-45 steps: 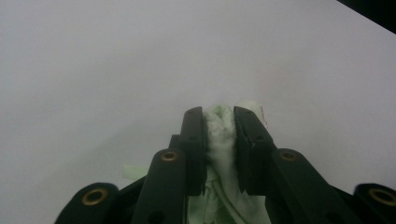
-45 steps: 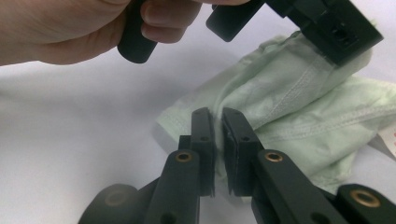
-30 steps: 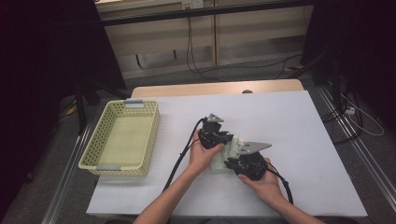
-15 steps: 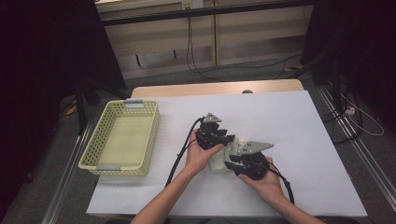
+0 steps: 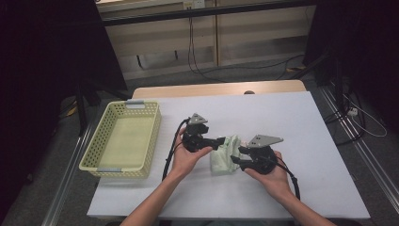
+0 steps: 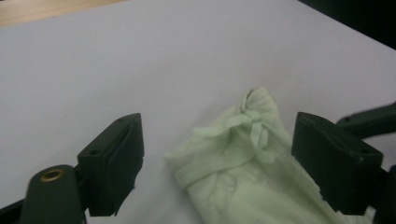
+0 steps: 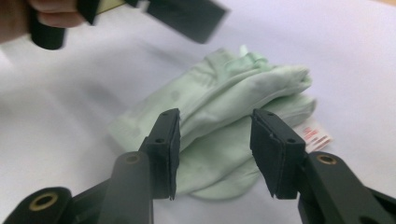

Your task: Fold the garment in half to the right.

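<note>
A pale green folded cloth [image 5: 226,157] lies on the white table [image 5: 301,117] between my two grippers. My left gripper [image 5: 219,141] is at its left end; its jaws have just been opening and stand wide apart. In the left gripper view the cloth's bunched end [image 6: 243,158] lies on the table past the left gripper [image 6: 217,126], touching neither pad. My right gripper [image 5: 238,154] is at the cloth's right side, and its jaws have also just been opening. In the right gripper view the cloth [image 7: 243,93] lies past the right gripper [image 7: 215,119], not pinched. A white label [image 7: 317,134] sticks out from the cloth.
A yellow-green mesh basket [image 5: 154,134] stands on the table's left part, with nothing in it. Both forearms come in from the near edge. Dark floor, cables and wooden panels lie beyond the table's far edge [image 5: 216,89].
Both grippers' jaws have come apart and let go of the cloth, which now lies on the table. The left gripper has drawn back a little to the left; the right has stayed put.
</note>
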The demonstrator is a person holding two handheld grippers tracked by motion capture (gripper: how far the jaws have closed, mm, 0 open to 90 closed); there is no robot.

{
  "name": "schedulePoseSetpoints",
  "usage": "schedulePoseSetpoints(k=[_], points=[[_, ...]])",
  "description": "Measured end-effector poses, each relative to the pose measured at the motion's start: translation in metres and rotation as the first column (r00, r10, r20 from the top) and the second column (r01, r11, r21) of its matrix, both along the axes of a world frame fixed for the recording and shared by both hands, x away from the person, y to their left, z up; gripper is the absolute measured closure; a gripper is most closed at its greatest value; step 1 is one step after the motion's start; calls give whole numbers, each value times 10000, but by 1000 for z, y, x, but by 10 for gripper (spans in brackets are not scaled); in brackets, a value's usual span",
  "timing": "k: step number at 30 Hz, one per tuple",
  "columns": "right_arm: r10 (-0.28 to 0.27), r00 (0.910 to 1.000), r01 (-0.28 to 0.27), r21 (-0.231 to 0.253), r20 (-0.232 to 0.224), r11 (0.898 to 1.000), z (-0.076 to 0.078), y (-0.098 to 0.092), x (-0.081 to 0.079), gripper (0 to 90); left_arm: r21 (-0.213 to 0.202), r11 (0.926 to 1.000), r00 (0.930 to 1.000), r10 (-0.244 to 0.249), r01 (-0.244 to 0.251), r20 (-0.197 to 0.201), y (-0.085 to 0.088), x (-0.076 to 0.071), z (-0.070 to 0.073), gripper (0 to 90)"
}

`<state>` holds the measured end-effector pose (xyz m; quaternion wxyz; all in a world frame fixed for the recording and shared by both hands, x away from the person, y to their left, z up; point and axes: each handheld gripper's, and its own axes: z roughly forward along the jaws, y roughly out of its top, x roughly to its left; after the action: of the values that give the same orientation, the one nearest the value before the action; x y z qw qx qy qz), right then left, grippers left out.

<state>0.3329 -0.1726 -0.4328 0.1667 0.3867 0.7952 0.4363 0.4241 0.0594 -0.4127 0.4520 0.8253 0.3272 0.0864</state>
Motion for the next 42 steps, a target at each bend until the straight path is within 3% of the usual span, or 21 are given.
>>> schedulePoseSetpoints(k=[3, 9, 12, 15, 16, 19, 25, 35, 42], points=[[-140, 9997, 142, -95, 203, 9999, 3, -2, 6, 551, -59, 10000, 9995, 74, -72, 313, 11, -6, 4, 131], [-123, 9993, 127, -114, 348, 9999, 12, 1, 19, 592, 179, 9998, 9997, 62, -66, 219, 23, -9, -5, 93], [-143, 9986, 155, -238, 500, 9996, 15, 5, 27, 625, 95, 9999, 9998, 123, -124, 129, 25, -8, -12, 60], [-158, 9981, 176, -299, 594, 9994, 17, 11, 36, 650, 444, 9989, 9995, 105, -118, 290, 25, -8, -13, 53], [-172, 9979, 190, -280, 622, 9994, 17, 13, 39, 654, 363, 9993, 9997, 111, -120, 224, 26, -8, -13, 53], [-123, 9981, 147, -394, 610, 9991, 17, 21, 48, 658, 372, 9987, 9987, 341, -355, 375, 28, -9, -16, 52], [-120, 9991, 152, -798, 399, 9967, 11, 32, 62, 669, 474, 9979, 9988, 441, -450, 202, 32, -8, -22, 52], [-54, 9998, 76, -1127, 200, 9936, 4, 24, 62, 784, 761, 9966, 9993, 285, -302, 244, 26, -8, -25, 63], [-69, 9997, 93, -1104, 219, 9938, 4, 14, 56, 850, 801, 9962, 9990, 328, -352, 304, 23, -9, -26, 67]])
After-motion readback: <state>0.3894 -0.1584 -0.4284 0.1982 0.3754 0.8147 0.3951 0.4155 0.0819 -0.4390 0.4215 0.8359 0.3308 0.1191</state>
